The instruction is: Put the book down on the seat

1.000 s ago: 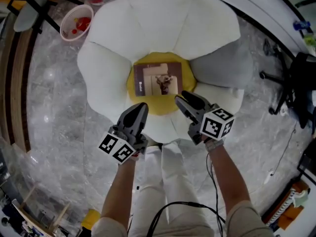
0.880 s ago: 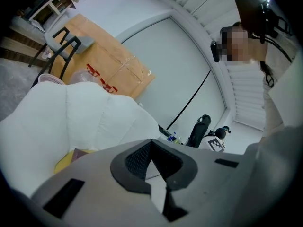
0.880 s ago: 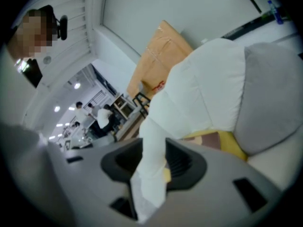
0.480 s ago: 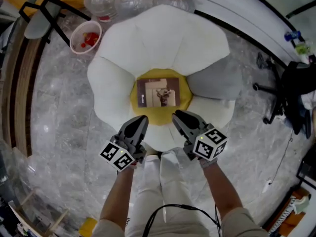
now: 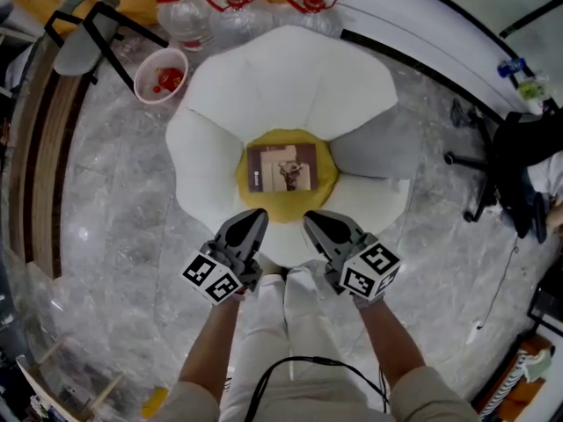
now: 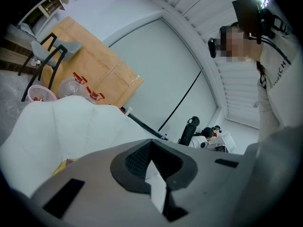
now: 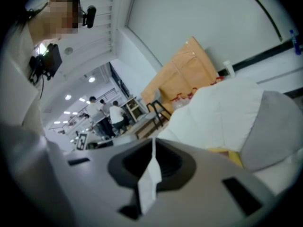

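Note:
A brown book point(image 5: 281, 167) lies flat on the yellow middle point(image 5: 286, 202) of a flower-shaped seat with white petals point(image 5: 290, 77). Neither gripper touches it. My left gripper point(image 5: 255, 216) hovers over the seat's front petal, just short of the book, jaws together and empty. My right gripper point(image 5: 312, 220) is beside it on the right, its jaws closing with nothing between them. In the left gripper view the left gripper point(image 6: 152, 167) shows only a thin slit above the white petals. The right gripper point(image 7: 152, 160) looks the same in its own view.
A grey cushion point(image 5: 369, 148) fills the seat's right side. Behind the seat stand water bottles point(image 5: 237, 3), a pink basket point(image 5: 161, 76) and a black-framed chair point(image 5: 88, 33). An office chair point(image 5: 493, 174) is at the right. The floor is grey marble.
Both grippers have drawn back from the book toward me. The right gripper's jaws have come together. The book stays on the yellow middle.

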